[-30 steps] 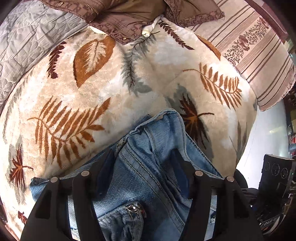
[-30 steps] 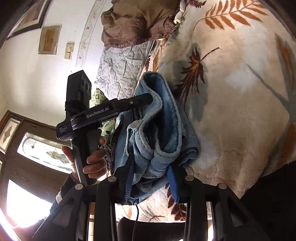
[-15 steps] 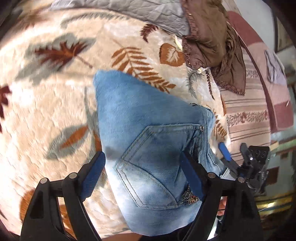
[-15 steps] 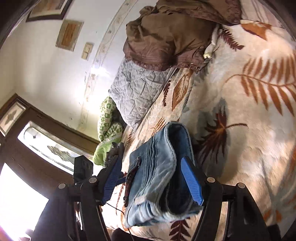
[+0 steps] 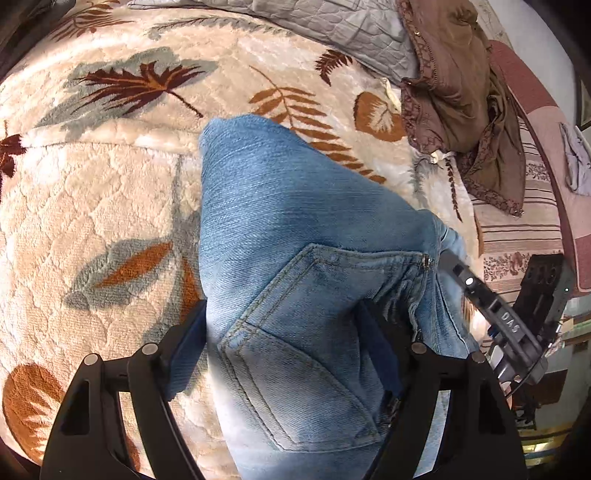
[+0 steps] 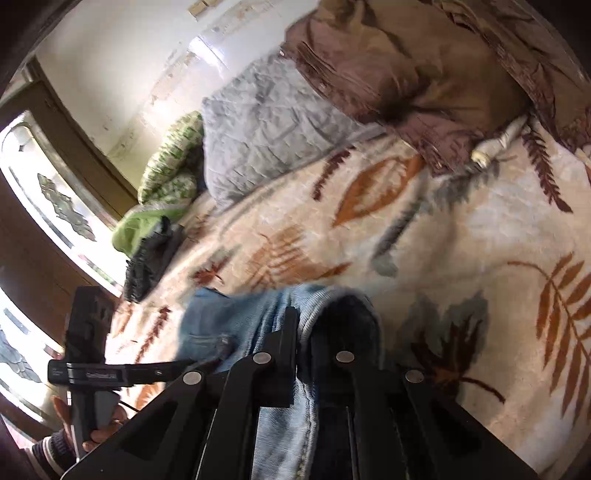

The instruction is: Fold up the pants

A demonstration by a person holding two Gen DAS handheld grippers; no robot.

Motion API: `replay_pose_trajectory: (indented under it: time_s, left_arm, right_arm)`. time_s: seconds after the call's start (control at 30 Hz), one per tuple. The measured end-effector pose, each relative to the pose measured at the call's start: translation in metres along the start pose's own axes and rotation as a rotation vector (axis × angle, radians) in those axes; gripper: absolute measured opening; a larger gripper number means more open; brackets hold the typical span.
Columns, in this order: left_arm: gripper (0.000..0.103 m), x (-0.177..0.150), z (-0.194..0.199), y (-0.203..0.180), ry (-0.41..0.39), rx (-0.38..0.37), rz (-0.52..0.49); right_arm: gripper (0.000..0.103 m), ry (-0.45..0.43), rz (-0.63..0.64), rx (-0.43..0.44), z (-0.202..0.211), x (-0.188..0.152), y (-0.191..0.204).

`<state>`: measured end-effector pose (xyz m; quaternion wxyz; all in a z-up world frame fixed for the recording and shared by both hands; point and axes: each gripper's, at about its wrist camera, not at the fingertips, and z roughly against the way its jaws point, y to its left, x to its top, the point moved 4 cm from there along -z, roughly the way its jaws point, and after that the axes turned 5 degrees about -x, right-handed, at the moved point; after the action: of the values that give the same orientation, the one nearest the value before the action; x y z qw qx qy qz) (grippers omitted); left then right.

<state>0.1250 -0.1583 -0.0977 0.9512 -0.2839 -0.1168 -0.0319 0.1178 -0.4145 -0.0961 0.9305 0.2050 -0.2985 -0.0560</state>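
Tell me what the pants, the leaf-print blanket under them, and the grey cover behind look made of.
Pants: blue denim, faded matte; diagonal twill weave and tan topstitching around the pocket. Leaf-print blanket: plush fleece or mink-type pile, likely synthetic; fuzzy embossed surface with a soft sheen. Grey cover: thin quilted fabric, slightly shiny; stitched puckered pattern. Fibre unclear.

Folded jeans (image 5: 295, 236) on leaf-print blanket (image 5: 110, 177), between left claw (image 5: 280, 354) fingers.

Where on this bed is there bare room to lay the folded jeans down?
The leaf-print blanket lies bare left of the jeans, and between them and the grey quilt. It is crowded toward the brown garment and the right gripper.
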Motion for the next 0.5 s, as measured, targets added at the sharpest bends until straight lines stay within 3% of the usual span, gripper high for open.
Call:
replay_pose_trajectory:
  time_s: [0.03, 0.1, 0.23, 0.27, 0.3, 0.37, 0.43, 0.5]
  left_arm:
    - [0.081, 0.0, 0.0, -0.001, -0.004, 0.005, -0.002]
    - [0.081, -0.002, 0.005, -0.002, 0.003, 0.004, 0.002]
    - [0.08, -0.018, 0.031, -0.003, 0.004, -0.043, 0.02]
    - [0.08, -0.026, 0.038, -0.004, 0.001, -0.062, 0.02]
    - [0.08, -0.033, 0.044, -0.008, -0.002, -0.069, 0.017]
    - [0.08, -0.048, 0.054, -0.015, -0.01, -0.075, -0.002]
    - [0.08, -0.063, 0.054, -0.024, -0.015, -0.051, -0.042]
    - [0.083, -0.074, 0.038, -0.032, -0.003, 0.015, -0.1]
  right_arm:
    - [0.007, 0.031, 0.002, -0.014, -0.009, -0.008, -0.006]
    - [0.012, 0.01, -0.012, -0.003, -0.002, -0.01, -0.007]
    - [0.02, -0.042, -0.09, 0.139, 0.046, -0.008, -0.002]
    - [0.028, -0.045, -0.095, 0.177, 0.059, -0.012, 0.002]
    - [0.038, -0.054, -0.087, 0.194, 0.071, -0.018, 0.006]
    - [0.039, -0.068, -0.028, 0.216, 0.091, -0.03, 0.021]
    - [0.039, -0.102, 0.055, 0.197, 0.103, -0.045, 0.036]
    - [0.038, -0.081, 0.147, 0.091, 0.096, -0.062, 0.042]
